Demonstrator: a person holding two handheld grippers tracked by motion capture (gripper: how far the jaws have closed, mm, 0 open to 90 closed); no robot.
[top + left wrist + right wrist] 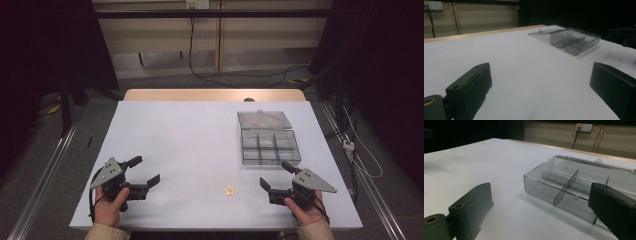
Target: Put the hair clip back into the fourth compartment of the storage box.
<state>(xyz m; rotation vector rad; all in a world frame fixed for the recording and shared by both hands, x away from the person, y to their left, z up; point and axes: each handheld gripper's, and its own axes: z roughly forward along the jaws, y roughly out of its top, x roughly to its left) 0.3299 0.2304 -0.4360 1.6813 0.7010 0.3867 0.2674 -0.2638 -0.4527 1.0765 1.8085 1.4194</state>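
A clear grey compartment box (270, 147) lies on the right half of the white table (190, 130) with its lid (264, 120) folded flat behind it. A small yellow star (229, 190) lies near the front edge, between the two hands. My left gripper (146, 171) rests at the front left, open, with nothing between its jaws. My right gripper (276, 175) rests at the front right, open, just in front of the box. The box (574, 41) appears far right in the left gripper view. Its dividers (566, 183) stand close ahead in the right gripper view.
The table's far edge shows a wooden strip (215, 95). Cables (240, 75) run over the floor behind it. Metal rails (47, 175) flank the table on the floor. A wall socket (584, 127) sits on the back wall.
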